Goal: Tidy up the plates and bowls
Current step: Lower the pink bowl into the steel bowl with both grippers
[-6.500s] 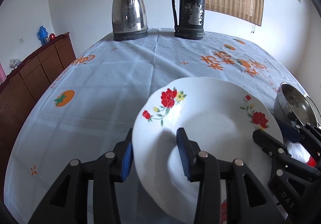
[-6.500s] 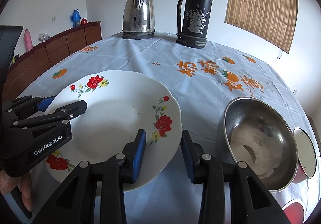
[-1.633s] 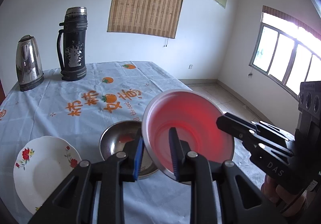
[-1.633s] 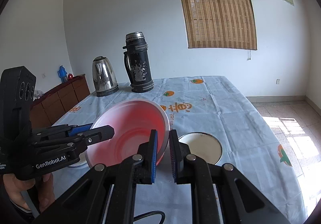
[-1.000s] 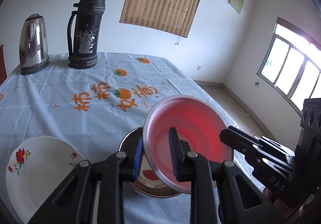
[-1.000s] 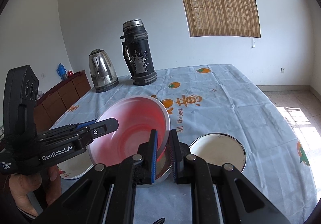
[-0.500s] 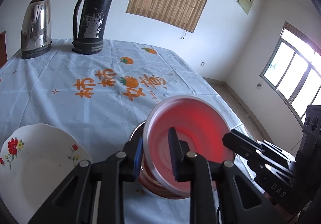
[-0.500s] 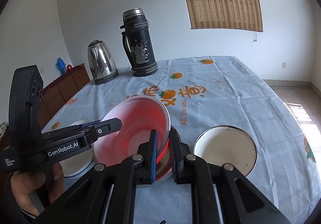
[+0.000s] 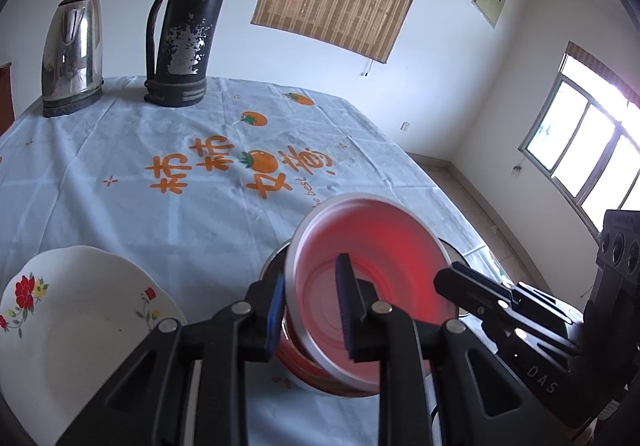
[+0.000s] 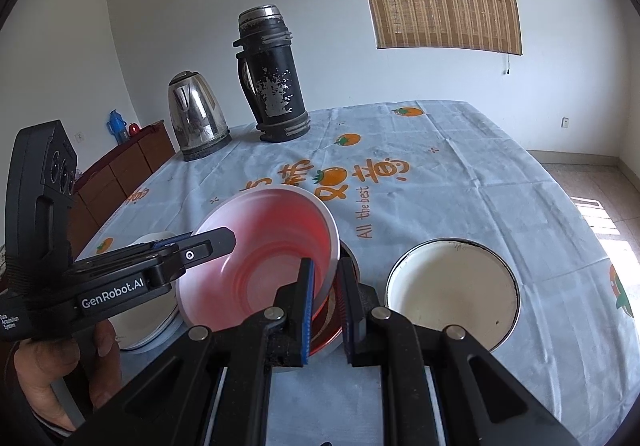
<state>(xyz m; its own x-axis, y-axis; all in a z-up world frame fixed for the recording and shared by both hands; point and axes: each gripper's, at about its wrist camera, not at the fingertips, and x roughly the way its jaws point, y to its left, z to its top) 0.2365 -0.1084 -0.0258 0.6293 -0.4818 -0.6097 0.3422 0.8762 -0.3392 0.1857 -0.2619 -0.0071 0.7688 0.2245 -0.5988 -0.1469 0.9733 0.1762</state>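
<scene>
A red bowl (image 9: 372,258) (image 10: 264,242) hangs tilted over a steel bowl (image 9: 274,266) (image 10: 351,248), which it mostly hides; whether the two touch I cannot tell. My left gripper (image 9: 310,274) is shut on the red bowl's left rim and reaches in from the left in the right wrist view (image 10: 224,240). On the opposite rim my right gripper (image 10: 325,266) is shut too, entering from the right in the left wrist view (image 9: 444,278). A white flowered plate (image 9: 80,310) lies left of the bowls.
A white enamel bowl (image 10: 452,290) sits just right of the steel bowl. A steel kettle (image 9: 72,54) and a black thermos (image 9: 184,30) stand at the table's far end. A wooden cabinet (image 10: 120,174) lines the left wall. The table's right edge (image 10: 580,238) drops to the floor.
Both grippers have carried the red bowl lower onto the steel bowl, which now shows only at its rim. Several seconds back they were open around the flowered plate.
</scene>
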